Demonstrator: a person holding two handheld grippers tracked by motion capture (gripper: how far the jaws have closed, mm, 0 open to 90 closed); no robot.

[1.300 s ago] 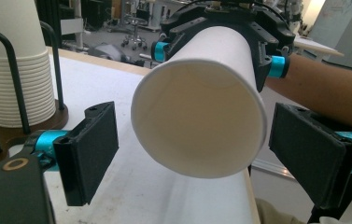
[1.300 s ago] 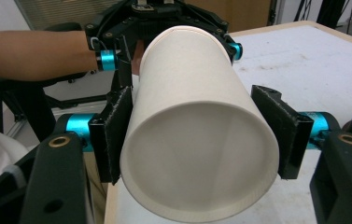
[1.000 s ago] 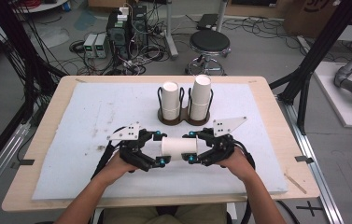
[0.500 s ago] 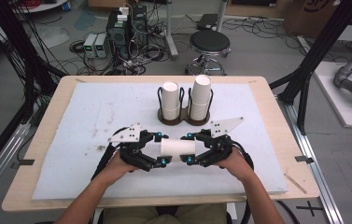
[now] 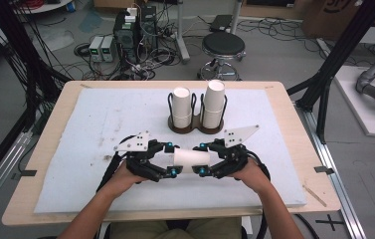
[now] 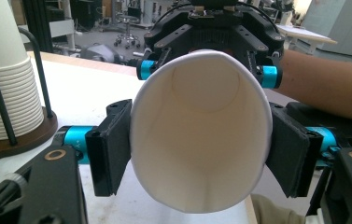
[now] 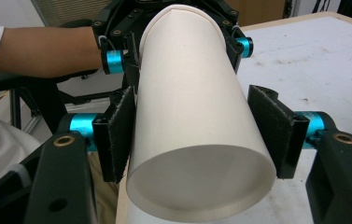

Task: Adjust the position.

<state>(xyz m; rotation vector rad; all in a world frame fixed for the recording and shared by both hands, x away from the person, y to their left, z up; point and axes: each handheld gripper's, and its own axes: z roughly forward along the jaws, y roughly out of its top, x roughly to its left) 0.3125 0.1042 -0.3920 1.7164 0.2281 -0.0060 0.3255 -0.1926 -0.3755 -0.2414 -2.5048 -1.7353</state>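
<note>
A white paper cup (image 5: pixel 191 160) lies level just above the white mat, held between both grippers. My left gripper (image 5: pixel 171 160) is shut on its open-mouth end. In the left gripper view the pads (image 6: pixel 113 147) squeeze the rim of the cup (image 6: pixel 200 107) into an oval, and its jaws have just been closing on it. My right gripper (image 5: pixel 202 160) is shut on the base end. In the right gripper view its pads (image 7: pixel 117 135) press both sides of the cup (image 7: pixel 187 107), having just closed a little further.
A dark wooden holder (image 5: pixel 195 128) with wire loops stands behind the grippers and carries two stacks of white cups (image 5: pixel 181 107) (image 5: pixel 214 104). The left stack (image 6: pixel 3 70) rises close by in the left gripper view. The white mat (image 5: pixel 75 149) covers the table.
The left gripper's jaws have closed from wide apart onto the cup's mouth end. The right gripper's jaws tightened slightly. Both hands stayed in place.
</note>
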